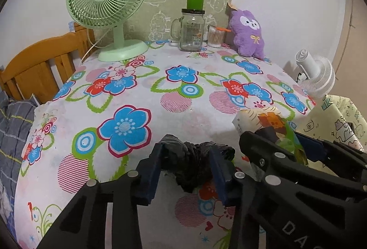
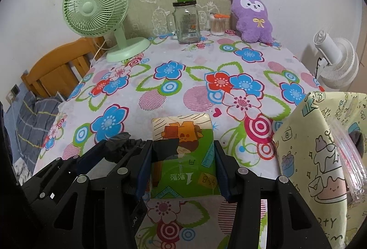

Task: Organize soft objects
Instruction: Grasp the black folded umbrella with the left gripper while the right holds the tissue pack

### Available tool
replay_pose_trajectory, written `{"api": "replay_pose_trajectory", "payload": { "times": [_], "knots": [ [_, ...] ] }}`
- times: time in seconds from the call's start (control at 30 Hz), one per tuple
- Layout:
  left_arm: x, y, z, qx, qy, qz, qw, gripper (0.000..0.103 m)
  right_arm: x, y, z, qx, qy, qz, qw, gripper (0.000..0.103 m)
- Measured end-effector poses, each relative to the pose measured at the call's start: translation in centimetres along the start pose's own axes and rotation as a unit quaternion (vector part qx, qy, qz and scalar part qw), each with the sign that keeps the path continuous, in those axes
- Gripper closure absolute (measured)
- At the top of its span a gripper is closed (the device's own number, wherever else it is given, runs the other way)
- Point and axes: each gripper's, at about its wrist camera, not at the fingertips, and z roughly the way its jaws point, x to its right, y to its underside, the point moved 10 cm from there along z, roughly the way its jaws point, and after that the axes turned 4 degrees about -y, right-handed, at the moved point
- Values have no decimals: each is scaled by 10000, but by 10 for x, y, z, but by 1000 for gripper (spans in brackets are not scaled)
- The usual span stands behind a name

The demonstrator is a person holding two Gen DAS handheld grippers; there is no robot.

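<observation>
My left tongs [image 1: 187, 165] clamp the crumpled black bag [image 1: 195, 157], light and slippery, over the desk [image 1: 183, 111]. My right tongs [image 2: 182, 166] squeeze the soft tissue pack [image 2: 183, 152] by its sides.

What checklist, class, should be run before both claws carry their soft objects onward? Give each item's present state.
1. Left claw closed on the crumpled black plastic bag: ok, pads press its sides.
2. Right claw closed on the green tissue pack: ok, held on both sides.
3. Both loads clear of the floral tablecloth: cannot tell.
4. Claws apart from each other: not ok, they sit close side by side.
5. Yellow patterned bag at the right open to receive items: cannot tell.
6. Purple plush, glass jar and green fan out of the way: ok, all at the far edge.
</observation>
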Motion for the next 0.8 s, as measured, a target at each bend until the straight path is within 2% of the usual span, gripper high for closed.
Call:
{"api": "replay_pose_trajectory", "payload": {
  "times": [0.07, 0.33, 0.37, 0.4, 0.43, 0.53, 0.57, 0.6, 0.7, 0.77, 0.8],
  "knots": [
    [1, -1, -3, 28, 24, 4, 10000, 67, -1, -1, -2, 23, -9, -9, 10000, 50],
    [5, -2, -11, 98, 58, 5, 9999, 69, -1, -2, -11, 82, -6, -28, 10000, 50],
    [5, -2, -11, 89, 82, 8, 9999, 71, -1, -2, -11, 80, -8, -23, 10000, 50],
    [6, -1, -10, 70, 92, 17, 9999, 79, 0, -2, -11, 80, -1, -21, 10000, 50],
    [5, 0, -9, 51, 55, 23, 10000, 83, 0, -1, -11, 78, 13, -17, 10000, 50],
    [3, 4, -4, -35, 35, -14, 10000, 83, 0, 1, -11, 47, 4, -31, 10000, 50],
    [3, 4, -4, -27, 21, -46, 10000, 81, 0, 1, -11, 51, 0, -44, 10000, 50],
    [3, 4, -4, -35, 44, -49, 10000, 71, -1, 1, -11, 49, 1, -54, 10000, 50],
    [6, 4, -5, -5, 104, -17, 9999, 50, 0, 2, -10, 34, 7, -35, 10000, 50],
    [10, 4, -3, -20, 174, 28, 9998, 42, 4, 2, -8, 23, 32, -7, 10000, 50],
    [12, 5, -2, -39, 207, 55, 9998, 42, 5, 2, -7, 15, 50, 8, 10000, 50]
  ]
}}
